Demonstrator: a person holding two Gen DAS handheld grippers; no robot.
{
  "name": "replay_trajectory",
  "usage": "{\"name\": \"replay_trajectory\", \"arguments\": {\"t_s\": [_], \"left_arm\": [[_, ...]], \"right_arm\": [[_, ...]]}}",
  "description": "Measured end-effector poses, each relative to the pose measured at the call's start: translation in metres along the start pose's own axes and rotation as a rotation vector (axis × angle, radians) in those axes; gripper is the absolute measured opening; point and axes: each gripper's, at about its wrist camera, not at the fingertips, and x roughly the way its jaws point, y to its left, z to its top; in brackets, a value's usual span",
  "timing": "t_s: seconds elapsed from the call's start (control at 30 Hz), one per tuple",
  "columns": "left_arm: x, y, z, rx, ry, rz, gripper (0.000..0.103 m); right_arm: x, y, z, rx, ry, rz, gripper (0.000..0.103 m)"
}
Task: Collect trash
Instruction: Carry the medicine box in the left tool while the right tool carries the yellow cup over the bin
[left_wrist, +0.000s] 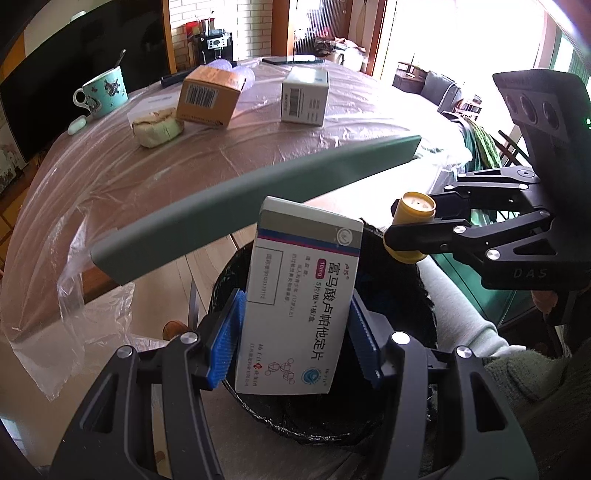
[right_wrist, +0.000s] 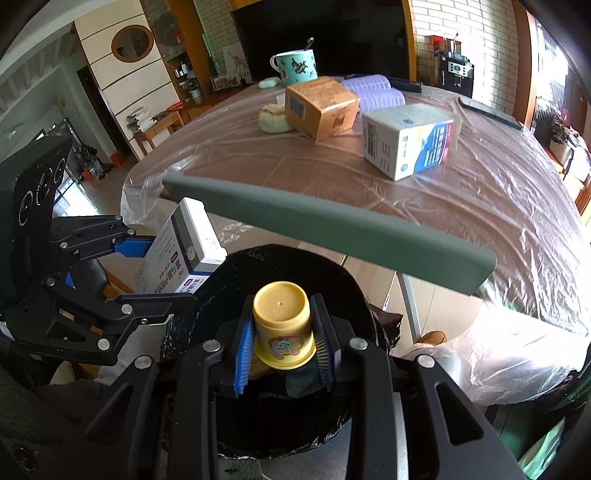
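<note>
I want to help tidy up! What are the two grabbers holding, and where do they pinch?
The left gripper pinches a white medicine box by its long side edges. The right gripper pinches a small yellow bottle by its sides.

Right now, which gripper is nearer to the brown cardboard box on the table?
Hard to call. The left gripper and right gripper both hover side by side over the black bin, well short of the brown cardboard box.

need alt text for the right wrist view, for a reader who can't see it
The right gripper clamps a small yellow plastic cup over a black-lined trash bin. At left, the left gripper holds a white medicine box; behind is a plastic-covered table with boxes and a mug.
</note>
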Motion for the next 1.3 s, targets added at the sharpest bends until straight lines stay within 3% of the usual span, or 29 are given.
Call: {"name": "replay_trajectory", "arguments": {"t_s": [1.3], "left_arm": [[0.050, -0.001, -0.012, 0.018, 0.112, 0.026, 0.056]], "right_arm": [[0.052, -0.001, -0.016, 0.021, 0.115, -0.020, 0.030]]}}
